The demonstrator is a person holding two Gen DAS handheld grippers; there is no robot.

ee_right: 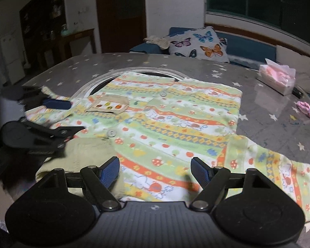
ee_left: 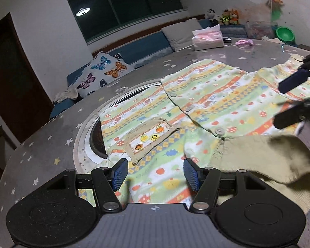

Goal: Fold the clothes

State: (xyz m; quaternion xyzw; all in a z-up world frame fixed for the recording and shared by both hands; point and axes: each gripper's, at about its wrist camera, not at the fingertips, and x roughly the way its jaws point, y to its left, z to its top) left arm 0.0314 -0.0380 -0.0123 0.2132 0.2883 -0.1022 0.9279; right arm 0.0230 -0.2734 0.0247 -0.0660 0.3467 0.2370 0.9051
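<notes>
A child's button shirt (ee_left: 206, 107) (ee_right: 175, 119), striped in green, yellow and orange, lies spread flat on the round star-print table (ee_left: 51, 144) (ee_right: 268, 107). Its beige chest pocket (ee_left: 150, 136) (ee_right: 108, 104) faces up, and an olive collar part (ee_left: 258, 155) (ee_right: 82, 153) lies at the near edge. One sleeve (ee_right: 279, 169) stretches out to the right. My left gripper (ee_left: 155, 173) (ee_right: 69, 116) stands open just above the shirt near the pocket, nothing pinched. My right gripper (ee_right: 155, 172) (ee_left: 289, 101) is open too, over the shirt's lower front.
A round sunken ring (ee_left: 86, 136) (ee_right: 105, 78) in the table lies partly under the shirt. A tissue pack (ee_left: 208, 39) (ee_right: 277, 78) and a small pink cloth (ee_left: 245, 42) (ee_right: 305, 107) lie farther off. A sofa with a butterfly cushion (ee_left: 101, 72) (ee_right: 200, 45) stands behind the table.
</notes>
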